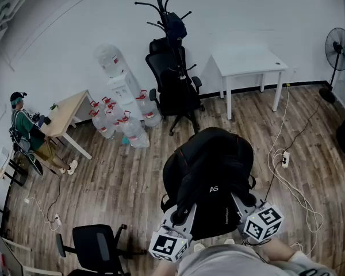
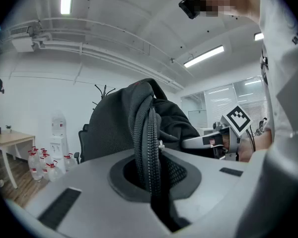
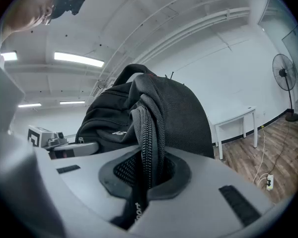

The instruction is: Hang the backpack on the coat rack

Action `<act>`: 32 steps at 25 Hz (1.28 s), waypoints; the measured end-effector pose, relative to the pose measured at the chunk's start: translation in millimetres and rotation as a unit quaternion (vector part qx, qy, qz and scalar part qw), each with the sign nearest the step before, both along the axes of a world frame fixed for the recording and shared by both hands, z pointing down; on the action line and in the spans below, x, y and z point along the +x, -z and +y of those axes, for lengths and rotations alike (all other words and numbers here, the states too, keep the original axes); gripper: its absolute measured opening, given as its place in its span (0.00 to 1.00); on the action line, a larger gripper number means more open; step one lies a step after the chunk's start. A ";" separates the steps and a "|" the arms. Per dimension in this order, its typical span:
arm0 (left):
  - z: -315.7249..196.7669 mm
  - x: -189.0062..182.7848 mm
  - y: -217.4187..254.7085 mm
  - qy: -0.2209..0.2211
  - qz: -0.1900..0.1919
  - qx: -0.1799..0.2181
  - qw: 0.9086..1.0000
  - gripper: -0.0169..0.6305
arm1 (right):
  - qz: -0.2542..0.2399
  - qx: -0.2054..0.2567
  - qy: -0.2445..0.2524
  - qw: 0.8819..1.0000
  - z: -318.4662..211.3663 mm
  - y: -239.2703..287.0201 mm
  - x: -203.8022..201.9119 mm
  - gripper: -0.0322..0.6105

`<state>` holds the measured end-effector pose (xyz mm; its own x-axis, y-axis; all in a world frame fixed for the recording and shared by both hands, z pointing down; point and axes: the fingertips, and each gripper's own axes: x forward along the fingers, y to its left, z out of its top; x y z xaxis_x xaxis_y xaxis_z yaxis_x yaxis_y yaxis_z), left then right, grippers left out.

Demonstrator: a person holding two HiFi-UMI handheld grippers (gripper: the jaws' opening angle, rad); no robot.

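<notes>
In a big room with a brown wood floor [image 1: 121, 177] and a white wall [image 1: 75, 27], the coat rack [image 1: 163, 6] stood at the far side, close to the wall. A dark thing [image 1: 175, 27] already hung near its top. A black desk chair [image 1: 173, 88] stood right in front of it. A white table [image 1: 248, 61] was to its right, and a bunch of water bottles [image 1: 123, 125] sat to its left.

The backpack [image 1: 210, 174] was black. It was up off the floor, near the person and well apart from the coat rack. So the picking up looked done. The rest was not done yet. The backpack had to be carried across the room, lifted high and hooked on a peg. The chair in front of the rack could get in the way.

The backpack hung between the two tongs. The left tongs [image 1: 182, 213] held its near left side, and the right tongs [image 1: 248, 200] held its near right side. Both pointed level, away from the person. In the left gripper view, the jaws were squeezed tight on a thick black strap [image 2: 150, 148] of the backpack. In the right gripper view, the jaws were clamped on the other strap [image 3: 148, 148] in the same way. Most of the backpack bulged up just past the jaws.
</notes>
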<state>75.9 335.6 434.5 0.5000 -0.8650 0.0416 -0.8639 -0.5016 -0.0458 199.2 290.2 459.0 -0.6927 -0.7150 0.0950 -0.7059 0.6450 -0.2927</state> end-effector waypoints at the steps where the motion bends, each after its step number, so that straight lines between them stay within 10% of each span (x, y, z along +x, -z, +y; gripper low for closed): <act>1: 0.6 2.5 0.3 0.000 0.000 0.000 1.000 0.06 | 0.000 0.000 0.000 1.000 0.1 -0.2 2.0 0.09; 32: -30.8 56.5 -1.0 0.000 -0.007 -0.004 1.000 0.06 | -0.011 -0.006 0.003 1.000 -32.3 0.4 55.2 0.10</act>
